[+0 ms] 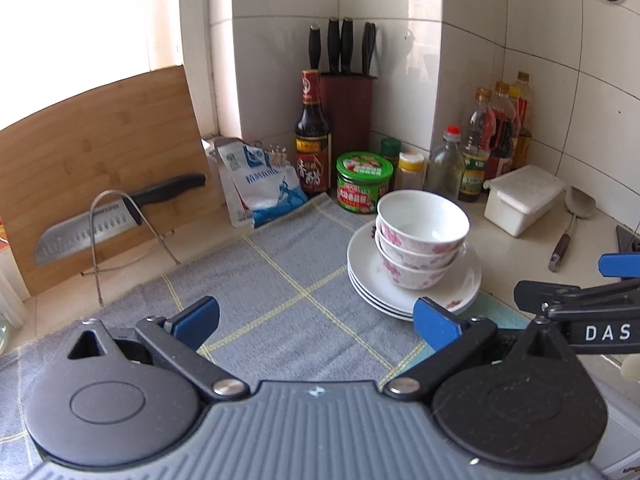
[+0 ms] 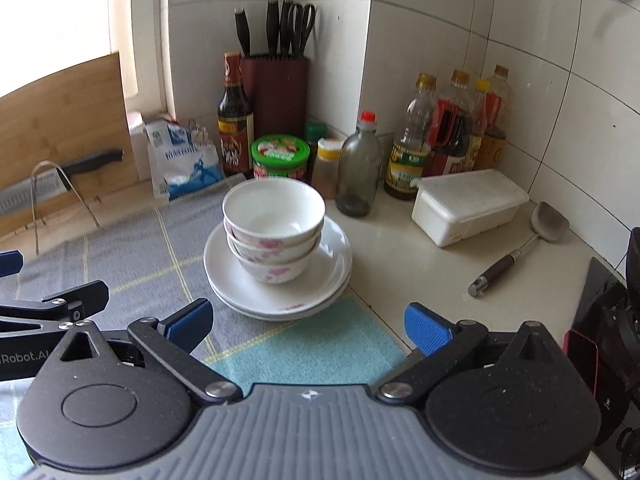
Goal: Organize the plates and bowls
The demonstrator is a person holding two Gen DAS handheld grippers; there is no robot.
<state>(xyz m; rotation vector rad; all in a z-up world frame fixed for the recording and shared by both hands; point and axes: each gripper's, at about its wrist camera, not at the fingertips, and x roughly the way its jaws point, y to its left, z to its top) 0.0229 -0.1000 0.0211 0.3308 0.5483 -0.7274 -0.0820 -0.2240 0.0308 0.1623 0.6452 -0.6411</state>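
Sitting on the gray cloth [image 2: 132,248] are three bowls [image 2: 273,232], stacked on a pile of white plates [image 2: 332,268]. The right gripper [image 2: 310,326] is spread wide and holds nothing; the pile is just ahead of it. The left gripper [image 1: 316,318] is wide and empty too, with the pile ahead and to its right.
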